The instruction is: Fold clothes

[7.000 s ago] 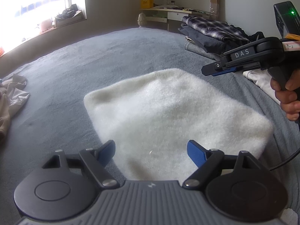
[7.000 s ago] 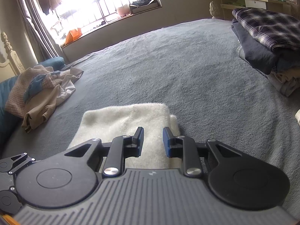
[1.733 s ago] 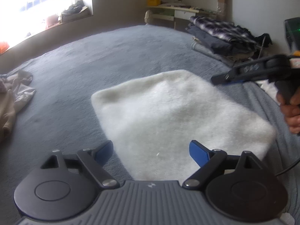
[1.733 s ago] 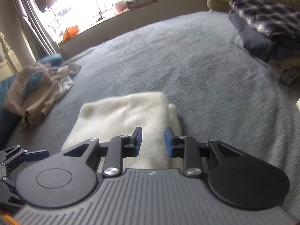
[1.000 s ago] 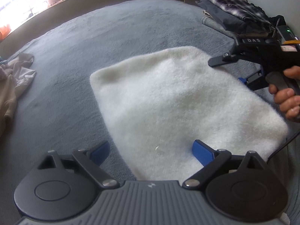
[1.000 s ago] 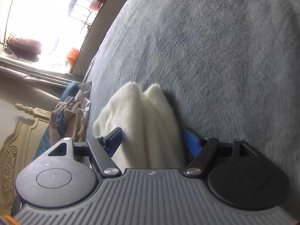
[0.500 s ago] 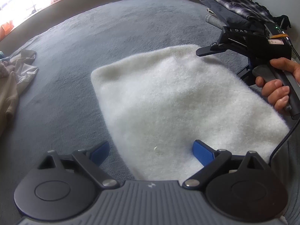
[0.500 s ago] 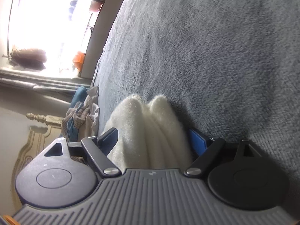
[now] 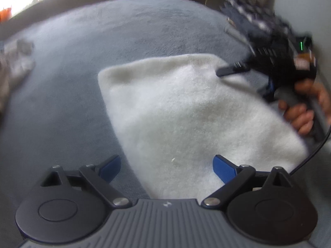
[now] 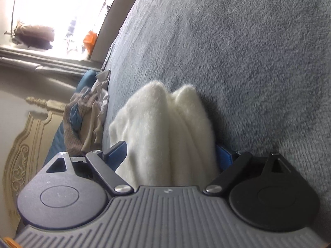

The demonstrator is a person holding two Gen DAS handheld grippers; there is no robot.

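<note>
Right gripper (image 10: 171, 155), jaws opening, straddles the folded white garment's (image 10: 165, 128) edge (unclamped); left gripper (image 9: 166, 165) wide open, empty; next: clamp and lift.

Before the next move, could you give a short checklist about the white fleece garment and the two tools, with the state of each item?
1. White fleece garment lies folded on the grey blanket: ok.
2. Garment edge sits between the right tool fingers: ok.
3. Right tool grips that edge: not ok, its jaws are opening.
4. Left tool is open, holding nothing: ok.
5. Left tool straddles the garment's near edge: ok.
6. Garment's layers lie even: cannot tell.
</note>
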